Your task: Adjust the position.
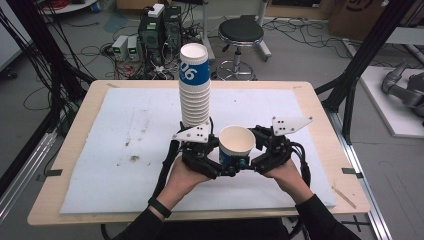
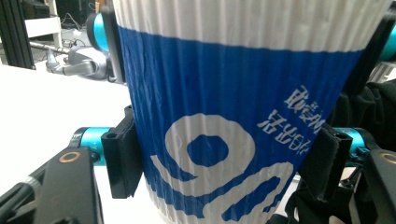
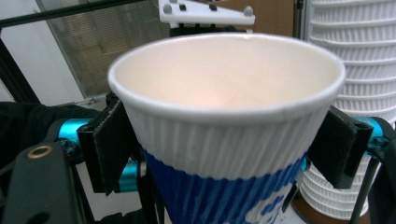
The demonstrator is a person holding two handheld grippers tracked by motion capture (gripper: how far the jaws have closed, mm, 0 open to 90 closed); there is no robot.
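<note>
Paper cup [image 1: 236,146] between both grippers, upright

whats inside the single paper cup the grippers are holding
The single white-and-blue ribbed paper cup, held between the left gripper and right gripper, shows bare white inner walls with nothing inside. The very bottom is covered by the near rim, so that part cannot be checked.

Even, soft indoor light, faint shadows, slightly soft focus, dimmer room background, near surfaces blurred close-up.
</note>
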